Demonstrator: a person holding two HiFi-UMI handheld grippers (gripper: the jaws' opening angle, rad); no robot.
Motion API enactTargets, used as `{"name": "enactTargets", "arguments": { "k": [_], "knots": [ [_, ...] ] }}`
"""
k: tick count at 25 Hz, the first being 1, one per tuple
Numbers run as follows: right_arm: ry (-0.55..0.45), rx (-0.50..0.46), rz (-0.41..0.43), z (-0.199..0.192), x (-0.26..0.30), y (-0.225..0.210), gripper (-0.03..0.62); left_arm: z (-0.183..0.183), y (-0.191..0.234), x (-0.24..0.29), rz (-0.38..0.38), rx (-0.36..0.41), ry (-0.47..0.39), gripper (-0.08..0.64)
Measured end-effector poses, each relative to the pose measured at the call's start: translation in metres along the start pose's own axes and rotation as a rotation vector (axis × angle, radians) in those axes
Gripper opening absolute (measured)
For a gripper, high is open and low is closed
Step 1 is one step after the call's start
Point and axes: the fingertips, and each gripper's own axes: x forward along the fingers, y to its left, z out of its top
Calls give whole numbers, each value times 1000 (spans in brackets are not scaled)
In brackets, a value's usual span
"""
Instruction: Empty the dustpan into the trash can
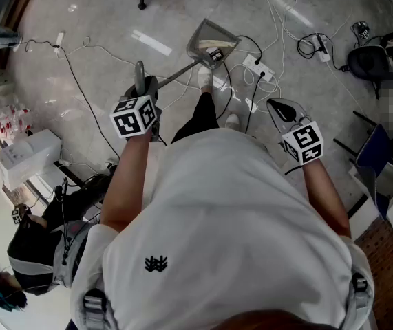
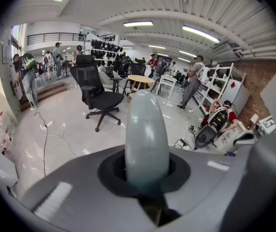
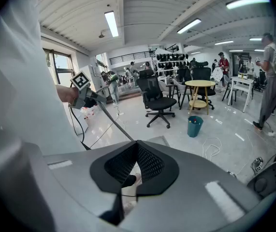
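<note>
Head view — grey long-handled dustpan [image 1: 212, 41] held by left gripper [image 1: 143, 88].

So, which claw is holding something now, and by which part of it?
The left claw holds the dustpan by the grey grip at the top end of its long handle. The right claw is shut, with nothing in it.

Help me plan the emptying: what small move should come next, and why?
Probably carry the dustpan forward, level, toward the teal bin: the left tongs grip its handle, something pale lies in it, and the bin stands well ahead.
</note>
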Motion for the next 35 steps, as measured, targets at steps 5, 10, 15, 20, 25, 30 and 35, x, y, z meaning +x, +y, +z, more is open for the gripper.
{"name": "enactTargets", "arguments": {
  "k": [5,10,15,20,25,30,35],
  "knots": [
    [15,13,-28,39,41,-16,-2,37,35,37,-25,13,28,91],
    [56,-1,-43,91,88,-33,-2,80,71,73,-54,-7,55,91],
    [-3,0,-65,141,122,-44,4,114,99,102,-73,33,44,91],
    [-6,-45,-109,178,148,-58,41,150,114,125,-95,68,14,91],
    [12,-39,-126,191,162,-81,41,183,119,147,-99,60,2,91],
    [3,-4,-134,202,171,-121,40,214,114,172,-92,38,9,92],
    [-17,27,-105,212,193,-186,38,257,100,211,-73,43,14,92]
  ]
}}
